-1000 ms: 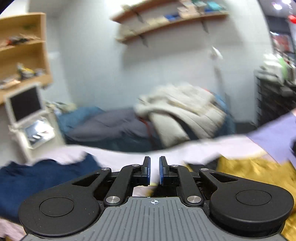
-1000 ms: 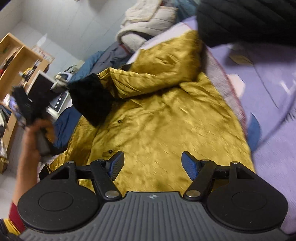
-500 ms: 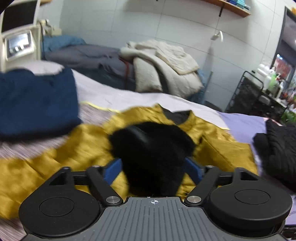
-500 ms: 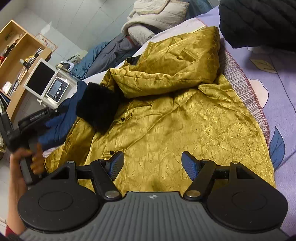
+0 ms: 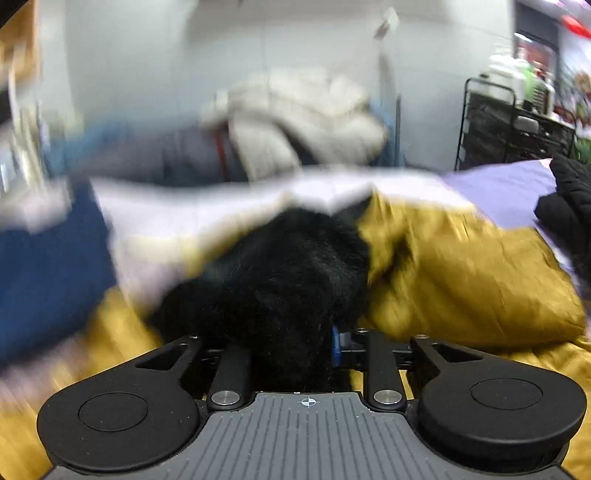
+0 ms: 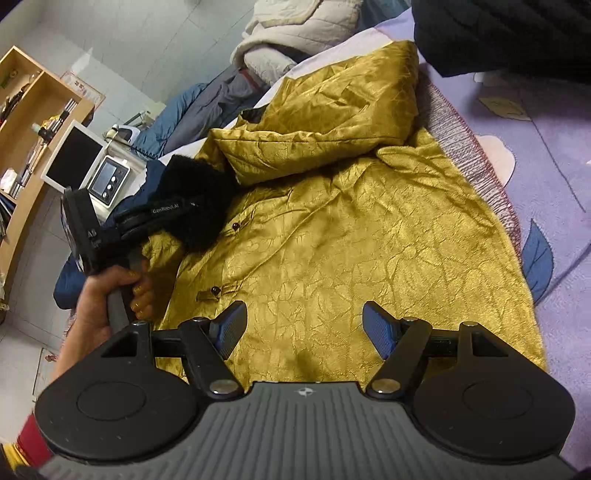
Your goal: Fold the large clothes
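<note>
A large gold crinkled coat (image 6: 332, 236) lies spread on the bed, one sleeve folded across its upper part. Its black fur cuff (image 6: 199, 206) sits at the coat's left edge. My left gripper (image 5: 291, 343) is shut on the black fur cuff (image 5: 291, 273), which fills the space between its fingers. The gold coat (image 5: 461, 280) shows to the right in the blurred left wrist view. The left gripper also shows in the right wrist view (image 6: 173, 218), held by a hand. My right gripper (image 6: 303, 328) is open and empty above the coat's lower front.
A black quilted garment (image 6: 509, 33) lies at the bed's far right. A navy garment (image 5: 48, 273) lies left of the coat. The lilac bedsheet (image 6: 546, 177) lies under them. A cream jacket pile (image 6: 299, 33) sits beyond the bed. A monitor (image 6: 74, 158) and shelves stand left.
My left gripper has closed on the black fur cuff and is moving fast, blurring its view. The right gripper has stayed open above the coat, slightly nearer.
</note>
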{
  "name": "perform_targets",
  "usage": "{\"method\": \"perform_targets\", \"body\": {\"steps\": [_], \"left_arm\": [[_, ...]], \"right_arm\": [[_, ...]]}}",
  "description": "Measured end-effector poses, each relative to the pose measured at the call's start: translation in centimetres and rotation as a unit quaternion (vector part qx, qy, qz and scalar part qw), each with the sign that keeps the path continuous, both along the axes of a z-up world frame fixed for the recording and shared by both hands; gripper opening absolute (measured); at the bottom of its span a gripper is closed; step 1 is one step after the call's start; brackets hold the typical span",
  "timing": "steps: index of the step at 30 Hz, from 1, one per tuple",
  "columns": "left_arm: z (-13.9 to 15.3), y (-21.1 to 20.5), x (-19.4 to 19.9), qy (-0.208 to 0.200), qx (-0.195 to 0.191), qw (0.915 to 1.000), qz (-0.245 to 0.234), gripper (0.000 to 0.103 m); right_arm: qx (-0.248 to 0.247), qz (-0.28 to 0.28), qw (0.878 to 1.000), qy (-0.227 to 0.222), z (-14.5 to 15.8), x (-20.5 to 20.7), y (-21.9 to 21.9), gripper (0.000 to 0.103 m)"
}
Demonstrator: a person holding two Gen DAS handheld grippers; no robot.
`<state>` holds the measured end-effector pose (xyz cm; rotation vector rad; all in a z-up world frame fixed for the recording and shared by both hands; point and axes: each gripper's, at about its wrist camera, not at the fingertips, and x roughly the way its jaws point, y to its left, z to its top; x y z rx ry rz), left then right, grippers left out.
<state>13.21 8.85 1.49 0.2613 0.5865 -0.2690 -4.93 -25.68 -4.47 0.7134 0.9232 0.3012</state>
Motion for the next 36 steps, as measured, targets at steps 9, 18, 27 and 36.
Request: {"method": "perform_targets", "body": {"steps": [9, 18, 27, 36], "left_arm": [[8.9, 6.0, -0.7, -0.072, 0.054, 0.9939, -0.064, 0.072], [-2.4, 8.1, -3.6, 0.05, 0.145, 0.9832, -0.099, 0.069], [-2.1, 7.9, -2.9, 0.05, 0.127, 0.9862, -0.094, 0.074], [-0.9, 5.0, -3.7, 0.023, 0.133, 0.9788, -0.154, 0.074]], "right_arm": [[-0.008, -0.008, 1.0, -0.015, 0.1, 1.2, -1.0, 0.074], [-0.067, -0.038, 0.995, -0.066, 2.1, 5.7, -2.4, 0.073], [-0.097, -0.072, 0.991, -0.061, -1.7, 14.8, -3.5, 0.075], [-0.069, -0.104, 0.988, -0.091, -1.5, 13.6, -6.3, 0.014]]}}
